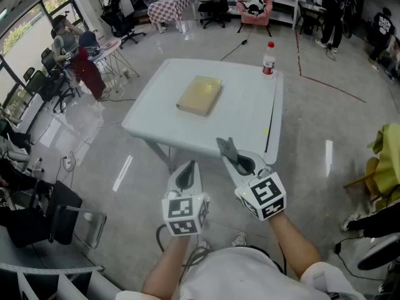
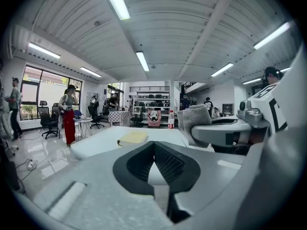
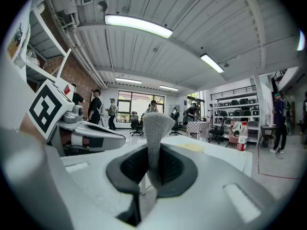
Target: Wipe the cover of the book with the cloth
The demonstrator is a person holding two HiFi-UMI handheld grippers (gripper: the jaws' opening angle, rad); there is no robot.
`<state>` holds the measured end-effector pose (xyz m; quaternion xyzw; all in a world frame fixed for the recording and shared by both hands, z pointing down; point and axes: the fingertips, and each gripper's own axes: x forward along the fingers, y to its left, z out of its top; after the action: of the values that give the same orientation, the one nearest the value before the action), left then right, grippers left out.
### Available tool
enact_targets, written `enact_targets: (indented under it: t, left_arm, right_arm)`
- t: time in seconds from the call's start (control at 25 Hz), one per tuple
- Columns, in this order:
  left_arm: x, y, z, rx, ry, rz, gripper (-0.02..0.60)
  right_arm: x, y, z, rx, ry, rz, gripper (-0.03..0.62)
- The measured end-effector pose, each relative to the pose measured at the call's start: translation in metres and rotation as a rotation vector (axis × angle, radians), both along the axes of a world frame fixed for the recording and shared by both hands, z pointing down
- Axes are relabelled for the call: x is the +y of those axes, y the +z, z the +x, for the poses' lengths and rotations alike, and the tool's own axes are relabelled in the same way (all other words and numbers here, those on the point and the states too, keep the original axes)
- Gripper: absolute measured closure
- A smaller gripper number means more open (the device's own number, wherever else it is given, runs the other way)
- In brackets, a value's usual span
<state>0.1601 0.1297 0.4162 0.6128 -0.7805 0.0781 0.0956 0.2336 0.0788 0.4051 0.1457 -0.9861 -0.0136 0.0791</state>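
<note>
Knit cloth (image 3: 153, 133) rough (matt grey), table (image 1: 244, 111) smooth plastic.

Pale yellow-tan cover on the book (image 1: 200, 95); white table (image 1: 250, 117); glossy grey floor (image 1: 312, 136) marked with a thin red line (image 1: 331, 88). The cloth (image 1: 226, 149) is mid-grey with a coarse woven texture. The left gripper (image 1: 186, 176) and right gripper (image 1: 240, 162) are light grey with black jaw pads, each bearing a cube patterned in black-and-white squares. The bottle (image 1: 269, 60) is clear, with a red cap and red label. Beyond are a red-and-white checked tablecloth (image 1: 170, 5), a pink chair (image 1: 254, 4) and yellow-green fabric (image 1: 389, 158).
</note>
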Motion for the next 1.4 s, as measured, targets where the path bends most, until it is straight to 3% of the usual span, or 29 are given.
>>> enact_targets:
  t: [0.4,0.68,1.04,1.4]
  left_arm:
    - [-0.007,-0.004,0.008,0.015,-0.005,-0.001,0.575]
    - [-0.011,-0.005,0.002,-0.029,-0.003,-0.019,0.575]
    - [-0.020,-0.003,0.005,-0.027,-0.028,-0.007,0.575]
    - [-0.033,-0.004,-0.019,-0.018,-0.028,0.001,0.575]
  right_arm:
    - [-0.003,-0.001,0.003,-0.007,-0.016,-0.007,0.568]
    - [-0.008,-0.005,0.010,-0.018,-0.050,-0.018,0.568]
    - [-0.018,0.000,0.021,-0.009,-0.065,0.008,0.568]
    - [-0.030,0.003,-0.011,-0.022,-0.076,0.006,0.568]
